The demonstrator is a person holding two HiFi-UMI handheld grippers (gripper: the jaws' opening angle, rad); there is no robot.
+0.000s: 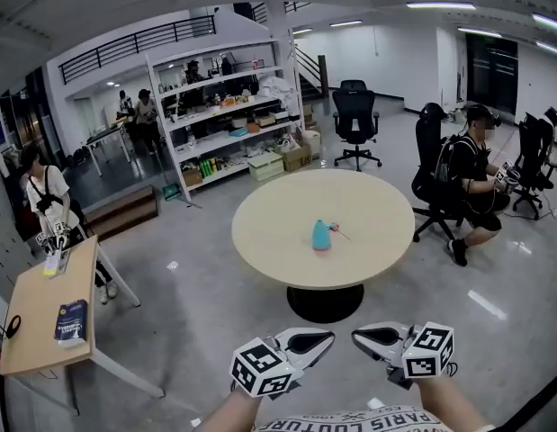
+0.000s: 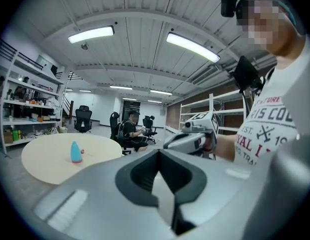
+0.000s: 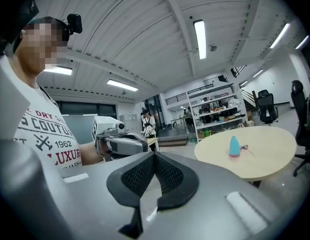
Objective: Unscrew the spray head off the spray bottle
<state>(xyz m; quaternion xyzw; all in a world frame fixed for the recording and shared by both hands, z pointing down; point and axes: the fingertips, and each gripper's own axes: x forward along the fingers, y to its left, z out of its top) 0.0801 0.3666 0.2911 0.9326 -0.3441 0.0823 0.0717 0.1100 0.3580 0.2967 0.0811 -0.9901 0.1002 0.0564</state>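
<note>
A teal spray bottle [image 1: 321, 235] stands upright near the middle of a round beige table [image 1: 278, 241], well ahead of me. A small pinkish piece [image 1: 336, 232] with a thin tail lies just right of it, too small to make out. Both grippers hang low and close to my body, far short of the table, with their tips turned toward each other. My left gripper [image 1: 324, 337] is shut and holds nothing; so is my right gripper [image 1: 360, 336]. The left gripper view shows the bottle [image 2: 75, 152] far off at the left; the right gripper view has the bottle [image 3: 235, 146] at the right.
Grey floor lies between me and the table's black pedestal [image 1: 325, 302]. A small wooden table [image 1: 40, 318] with a blue book stands at the left, a person beside it. A person sits on an office chair [image 1: 440, 196] right of the round table. Shelving [image 1: 224, 115] lines the back.
</note>
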